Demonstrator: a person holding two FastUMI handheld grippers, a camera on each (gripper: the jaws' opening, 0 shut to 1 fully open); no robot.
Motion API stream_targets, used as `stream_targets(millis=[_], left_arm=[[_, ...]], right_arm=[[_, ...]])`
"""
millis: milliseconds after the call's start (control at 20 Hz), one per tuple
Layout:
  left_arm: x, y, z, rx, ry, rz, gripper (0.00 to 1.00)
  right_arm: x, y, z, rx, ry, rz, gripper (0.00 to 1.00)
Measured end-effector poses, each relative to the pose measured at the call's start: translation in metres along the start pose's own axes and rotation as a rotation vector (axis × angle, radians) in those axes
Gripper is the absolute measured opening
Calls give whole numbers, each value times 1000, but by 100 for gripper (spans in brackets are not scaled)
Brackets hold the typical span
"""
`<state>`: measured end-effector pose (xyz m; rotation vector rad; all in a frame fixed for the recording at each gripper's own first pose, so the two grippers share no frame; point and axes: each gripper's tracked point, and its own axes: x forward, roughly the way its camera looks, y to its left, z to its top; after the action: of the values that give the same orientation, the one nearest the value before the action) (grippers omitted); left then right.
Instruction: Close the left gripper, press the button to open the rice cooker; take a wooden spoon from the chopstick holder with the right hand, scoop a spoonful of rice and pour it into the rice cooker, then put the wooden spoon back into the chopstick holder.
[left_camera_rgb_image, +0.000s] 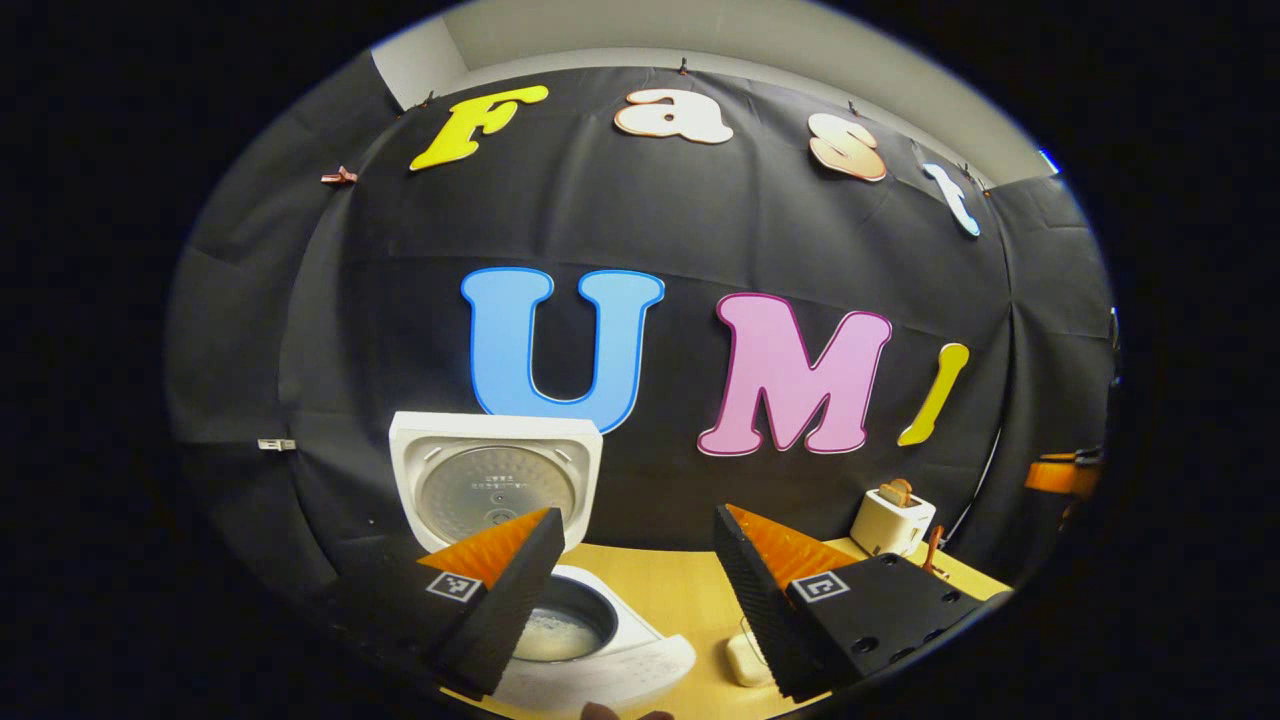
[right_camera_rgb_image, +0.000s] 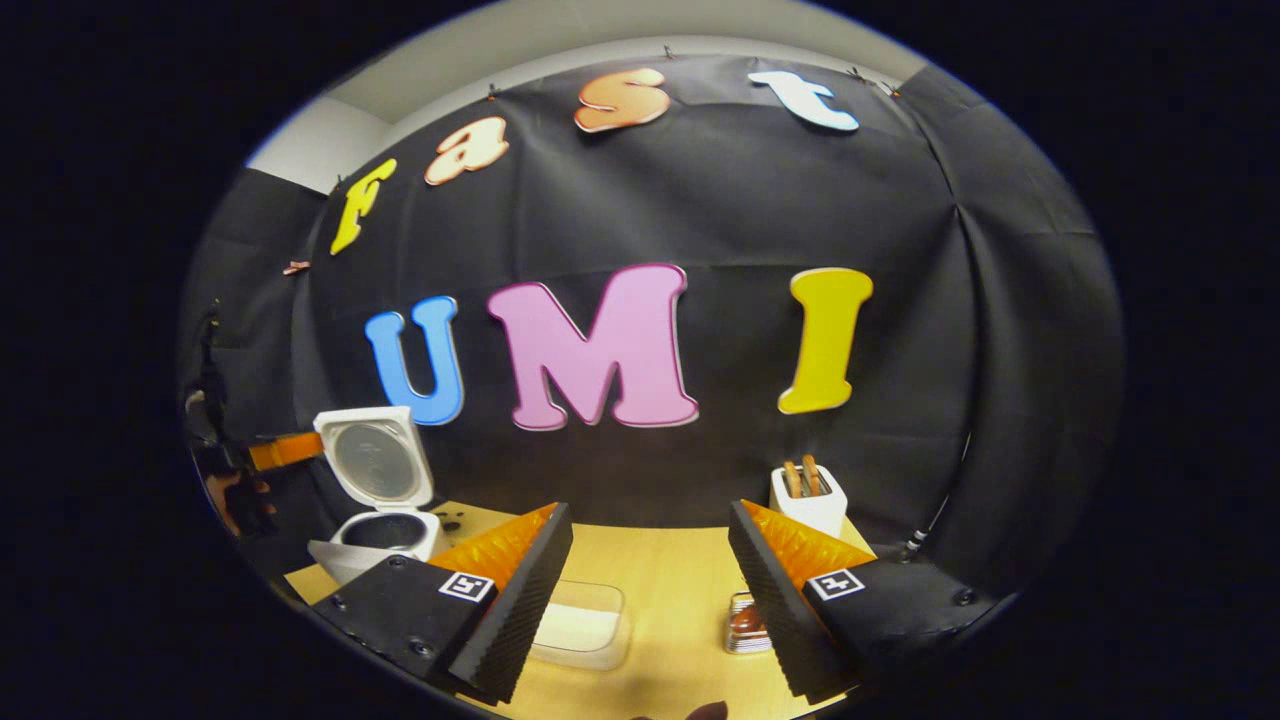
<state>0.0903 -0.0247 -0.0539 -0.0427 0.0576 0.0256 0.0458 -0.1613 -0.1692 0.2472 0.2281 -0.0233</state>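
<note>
Rice cooker (left_camera_rgb_image: 520, 560) lid's up w/ rice inside; both our claws, left (left_camera_rgb_image: 635, 590) & right (right_camera_rgb_image: 650, 590), gape wide, empty. Spoon work looks done.

Left tool (left_camera_rgb_image: 630, 575), right tool (right_camera_rgb_image: 650, 570): wedge fingers, ribbed inner faces, square coded tags, black screwed mounts.

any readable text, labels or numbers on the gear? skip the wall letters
Rice cooker lid, inner plate: small print, too blurred to read.
Rice cooker front panel: faint markings, too small to read.
Left gripper and right gripper: square coded tags, no words.
Toaster: no text visible.
</note>
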Motion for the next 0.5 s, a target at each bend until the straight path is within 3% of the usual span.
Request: stream_targets(millis=[200, 500], left_arm=[[5, -23, -6, 27, 28, 9, 96], [19, -49, -18, 67, 90, 30, 96]], right_arm=[[54, -57, -71, 26, 144, -16, 99], [126, -107, -149, 140, 300, -40, 98]])
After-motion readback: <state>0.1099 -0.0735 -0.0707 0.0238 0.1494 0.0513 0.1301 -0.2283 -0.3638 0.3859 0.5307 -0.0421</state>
